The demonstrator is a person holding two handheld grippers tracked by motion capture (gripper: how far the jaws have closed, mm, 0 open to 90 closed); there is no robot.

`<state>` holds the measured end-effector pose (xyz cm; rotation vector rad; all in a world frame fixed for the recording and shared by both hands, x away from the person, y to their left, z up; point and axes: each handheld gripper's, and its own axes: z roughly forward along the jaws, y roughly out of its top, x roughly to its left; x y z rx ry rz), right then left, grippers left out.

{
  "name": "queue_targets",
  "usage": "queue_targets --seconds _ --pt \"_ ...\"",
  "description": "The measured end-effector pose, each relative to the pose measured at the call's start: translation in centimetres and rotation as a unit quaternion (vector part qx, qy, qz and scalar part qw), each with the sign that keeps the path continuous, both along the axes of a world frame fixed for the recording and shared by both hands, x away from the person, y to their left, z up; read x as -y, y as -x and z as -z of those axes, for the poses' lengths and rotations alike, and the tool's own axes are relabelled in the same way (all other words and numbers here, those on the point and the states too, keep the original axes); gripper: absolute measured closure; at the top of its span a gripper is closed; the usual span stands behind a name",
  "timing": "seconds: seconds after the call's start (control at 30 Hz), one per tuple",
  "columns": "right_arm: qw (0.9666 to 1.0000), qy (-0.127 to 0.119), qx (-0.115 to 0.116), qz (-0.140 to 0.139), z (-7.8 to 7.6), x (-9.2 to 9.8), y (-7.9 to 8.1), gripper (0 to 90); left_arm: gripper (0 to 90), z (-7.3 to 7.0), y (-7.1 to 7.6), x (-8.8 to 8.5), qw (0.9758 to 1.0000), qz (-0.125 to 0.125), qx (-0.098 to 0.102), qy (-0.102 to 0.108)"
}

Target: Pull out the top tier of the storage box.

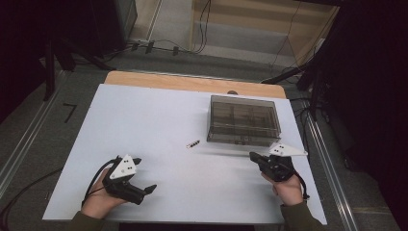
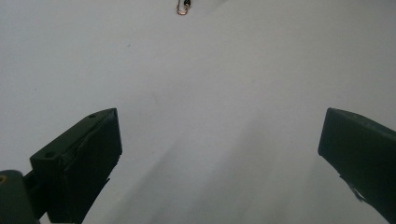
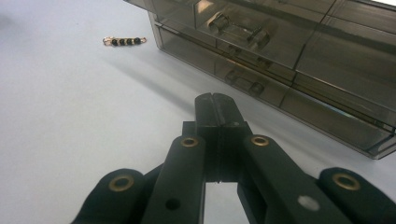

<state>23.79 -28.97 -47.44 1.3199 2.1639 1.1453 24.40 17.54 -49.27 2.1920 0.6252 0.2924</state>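
Near the middle of the desk (image 1: 159, 125), a little toward your right, lies a short beaded piece (image 1: 193, 144) of dark beads strung between small metal loops; in the right gripper view (image 3: 124, 41) you can count the beads in a row. It lies flat on the white surface, touching nothing.

Just beside it, to your right and slightly farther from you, sits a smoky translucent box (image 1: 244, 120) with its lid down and dividers showing inside. From the right gripper view the box's front wall (image 3: 280, 88) shows latch-like fittings, and the beaded piece sits apart from its near corner.

Your right hand-held gripper (image 1: 253, 156) rests near the box's front right corner, its tip pointing toward the beaded piece. Its jaws are pressed together with nothing between them, as the right gripper view (image 3: 215, 105) makes plain.

Your left hand-held gripper (image 1: 144, 174) sits well apart from both, at the near left of the desk. Its jaws are spread wide and empty, and its own view (image 2: 219, 144) shows bare desk between them, with the beaded piece (image 2: 183, 6) far ahead at the top edge.
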Motion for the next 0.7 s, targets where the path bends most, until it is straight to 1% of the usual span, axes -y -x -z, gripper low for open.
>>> queue_targets --seconds 0.1,0.17,0.27,0.6,0.7 --pt "1.0 0.002 0.001 -0.004 -0.2 0.1 -0.1 87.6 0.0 0.0 0.0 0.0 1.0 0.0 0.0 0.0" --pt "1.0 0.0 -0.008 -0.004 -0.4 0.2 -0.2 87.6 0.0 0.0 0.0 0.0 1.0 0.0 0.0 -0.001" --pt "1.0 -0.001 -0.009 -0.003 -0.7 0.4 -0.4 87.6 0.0 0.0 0.0 0.0 1.0 0.0 0.0 -0.001" --pt "1.0 -0.005 -0.002 0.001 -2.0 1.0 -1.2 87.6 0.0 0.0 0.0 0.0 1.0 -0.001 -0.002 0.001" --pt "0.9999 -0.012 -0.002 -0.005 -2.5 1.2 -1.5 87.6 0.0 0.0 0.0 0.0 1.0 -0.001 -0.002 0.0"
